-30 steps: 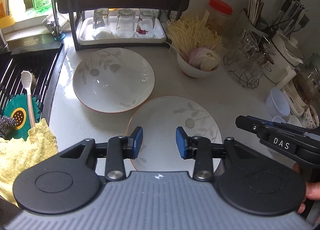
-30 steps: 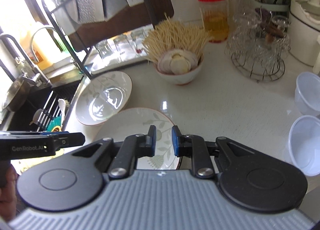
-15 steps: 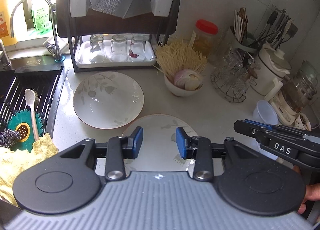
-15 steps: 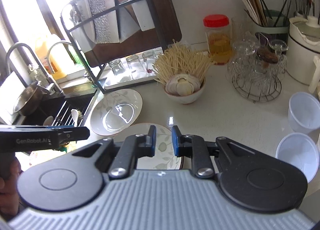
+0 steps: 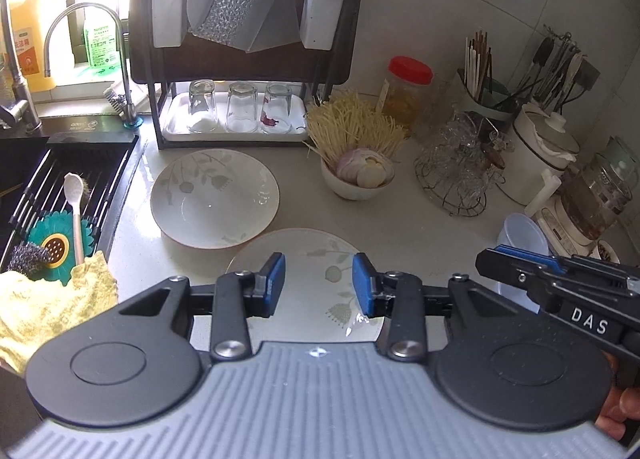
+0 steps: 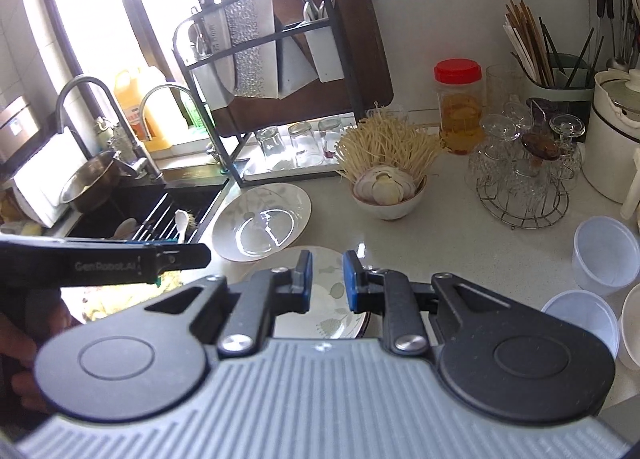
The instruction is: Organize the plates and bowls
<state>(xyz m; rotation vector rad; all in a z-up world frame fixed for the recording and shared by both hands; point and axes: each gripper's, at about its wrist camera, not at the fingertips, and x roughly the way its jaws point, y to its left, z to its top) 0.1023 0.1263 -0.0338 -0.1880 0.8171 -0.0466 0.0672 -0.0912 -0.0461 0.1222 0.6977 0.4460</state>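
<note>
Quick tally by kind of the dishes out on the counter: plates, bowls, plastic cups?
Plates: 2, far plate and near plate.
Bowls: 1, bowl holding food.
Plastic cups: 2 clearly seen, cup and cup.
Total: 5

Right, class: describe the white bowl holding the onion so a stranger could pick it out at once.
Start at the dark dish rack with three upturned glasses. Just right of its tray, on the counter, stands a small white bowl. Unlike the two flat leaf-patterned plates nearby, it is deep and holds pale noodle sticks and a purple onion.
</note>
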